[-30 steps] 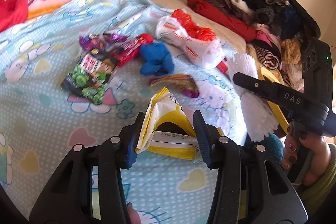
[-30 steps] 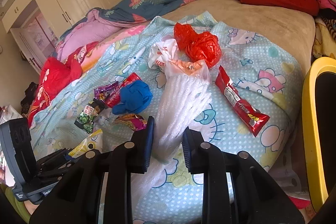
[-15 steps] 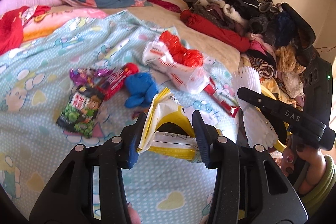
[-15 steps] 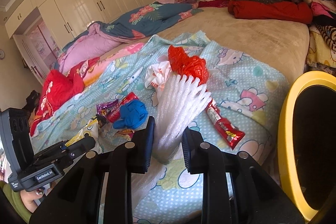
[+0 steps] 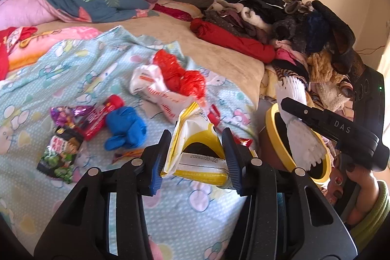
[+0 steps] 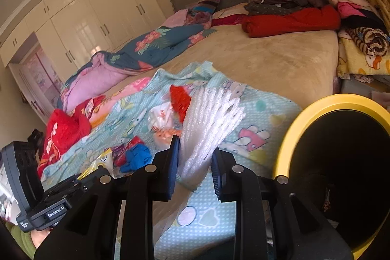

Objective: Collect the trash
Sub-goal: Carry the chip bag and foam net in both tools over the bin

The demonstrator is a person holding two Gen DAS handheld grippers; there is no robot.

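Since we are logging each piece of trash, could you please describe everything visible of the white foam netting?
The white foam netting is a soft, ribbed mesh sleeve of foam strands. Its lower part is pinched between the blue pads of the right hand-held gripper; its upper end fans out into separate tips. It stands tilted, lifted off the bed, close to the yellow-rimmed bin.

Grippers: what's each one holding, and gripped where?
Left gripper: yellow-white wrapper, by its lower end. Right gripper: white foam net, near its lower end.
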